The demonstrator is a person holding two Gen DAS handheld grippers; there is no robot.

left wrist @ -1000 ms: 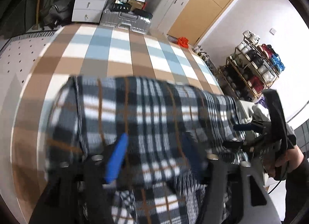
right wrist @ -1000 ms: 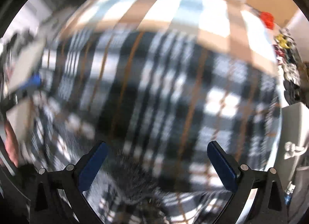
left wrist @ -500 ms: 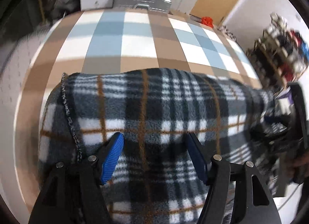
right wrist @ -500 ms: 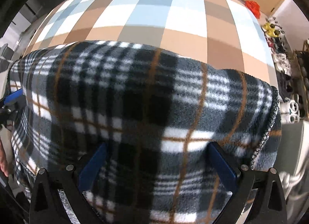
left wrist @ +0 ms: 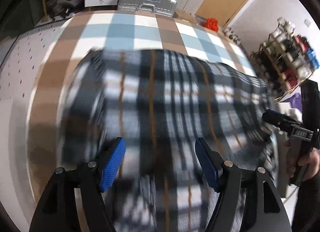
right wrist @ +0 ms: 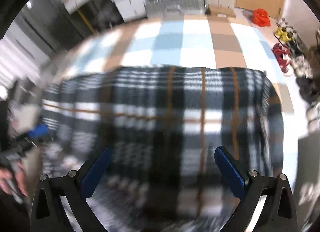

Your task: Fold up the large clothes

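Right now the plaid fleece garment (left wrist: 170, 100) lies spread on the checked surface (left wrist: 124, 30) — whether bed or worktop cannot be told — directly ahead of and below both tools, its long axis running side to side across both wrist views. Its far folded edge faces the room; the near part runs under the fingers and out of frame. Both views are blurred, so fine edges are hard to read.

The left tool (left wrist: 160, 160) sits over the garment's left half, the right tool (right wrist: 162, 170) over its right half — each nearest its own end, so neither has the better reach to the middle.

The left tool's jaws are opening, moderately wide, with cloth seen behind the gap but no pad pressing it. The right tool stands wide, gripping nothing.
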